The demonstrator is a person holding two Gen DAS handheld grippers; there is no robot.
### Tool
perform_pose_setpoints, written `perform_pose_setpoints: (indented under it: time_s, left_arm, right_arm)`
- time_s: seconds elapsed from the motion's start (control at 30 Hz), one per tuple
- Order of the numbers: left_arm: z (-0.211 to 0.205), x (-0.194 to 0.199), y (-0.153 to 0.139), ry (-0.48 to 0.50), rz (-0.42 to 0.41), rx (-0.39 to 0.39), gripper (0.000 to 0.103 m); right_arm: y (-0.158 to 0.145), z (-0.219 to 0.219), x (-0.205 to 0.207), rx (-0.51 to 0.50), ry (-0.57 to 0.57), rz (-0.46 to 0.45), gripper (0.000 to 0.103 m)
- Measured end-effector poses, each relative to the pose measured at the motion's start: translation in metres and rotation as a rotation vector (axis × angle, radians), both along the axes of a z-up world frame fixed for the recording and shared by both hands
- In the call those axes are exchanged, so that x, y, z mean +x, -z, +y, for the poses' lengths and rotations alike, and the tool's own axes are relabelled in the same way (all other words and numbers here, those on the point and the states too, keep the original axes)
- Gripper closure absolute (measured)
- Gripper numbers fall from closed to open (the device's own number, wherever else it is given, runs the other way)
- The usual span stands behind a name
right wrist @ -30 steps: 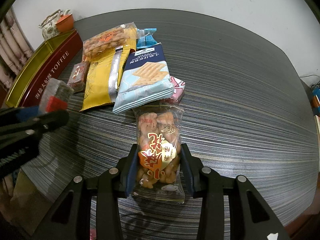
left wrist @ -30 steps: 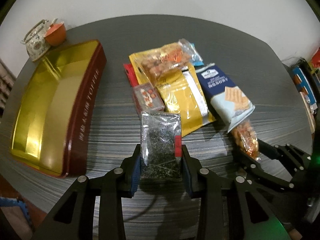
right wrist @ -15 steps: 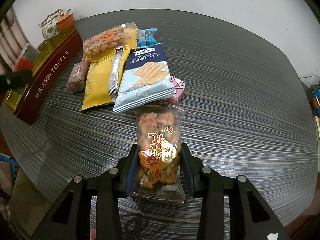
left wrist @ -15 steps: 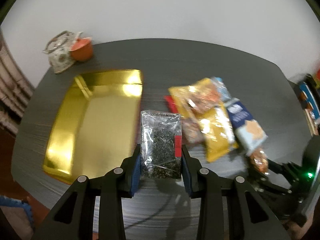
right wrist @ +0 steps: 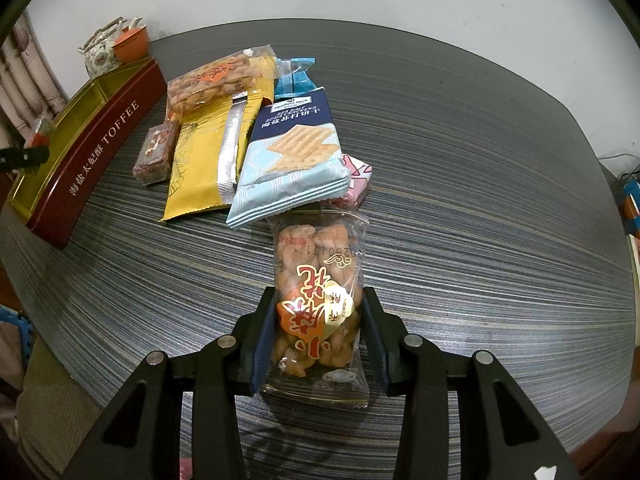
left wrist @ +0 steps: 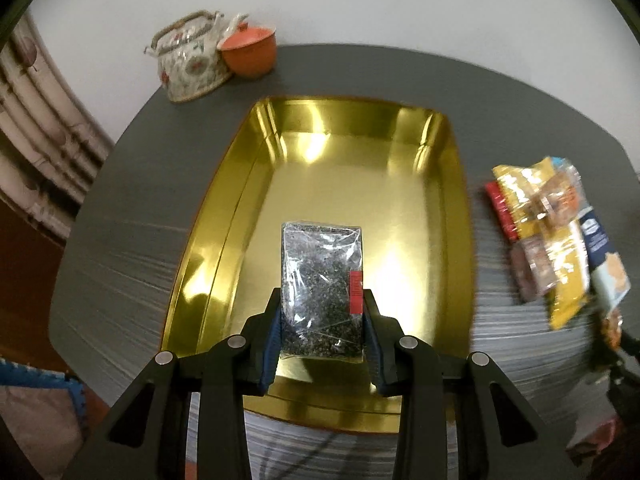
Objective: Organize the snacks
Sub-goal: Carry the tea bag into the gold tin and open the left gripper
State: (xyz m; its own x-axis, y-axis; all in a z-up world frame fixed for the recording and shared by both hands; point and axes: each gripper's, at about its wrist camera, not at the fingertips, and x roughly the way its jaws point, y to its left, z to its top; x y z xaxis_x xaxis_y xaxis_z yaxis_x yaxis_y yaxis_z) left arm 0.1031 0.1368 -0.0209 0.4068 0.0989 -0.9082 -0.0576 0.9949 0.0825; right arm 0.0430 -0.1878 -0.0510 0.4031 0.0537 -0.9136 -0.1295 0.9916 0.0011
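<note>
While clamped in left hand-held gripper (left wrist: 322, 316), clear pkt of dark flakes (left wrist: 322, 280) w/ red side label, held over gold tin (left wrist: 448, 184) lettered "TOFFEE" on its red side. Right hand-held gripper (right wrist: 318, 332) pinching twisted-snack pkt (right wrist: 318, 280), stamped digits partly legible, above counter (right wrist: 480, 160), nr blue cracker pkt (right wrist: 292, 148).

Clear packet of dark flakes (left wrist: 322, 288) hangs over the gold tin (left wrist: 248, 216); twisted-snack packet (right wrist: 316, 300) lies near the snack pile (right wrist: 248, 132).
</note>
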Motion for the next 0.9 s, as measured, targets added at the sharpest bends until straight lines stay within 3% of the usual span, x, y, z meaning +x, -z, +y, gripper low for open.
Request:
perform_pose_setpoints:
  time_s: [0.53, 0.9]
  left_arm:
    - [0.01, 0.011, 0.035, 0.013, 0.064, 0.04, 0.066]
    - [0.006, 0.011, 0.034, 0.016, 0.059, 0.06, 0.066]
  right_arm:
    - [0.0, 0.001, -0.001, -0.001, 0.0, -0.001, 0.065]
    - [0.0, 0.001, 0.0, -0.002, -0.001, -0.001, 0.064]
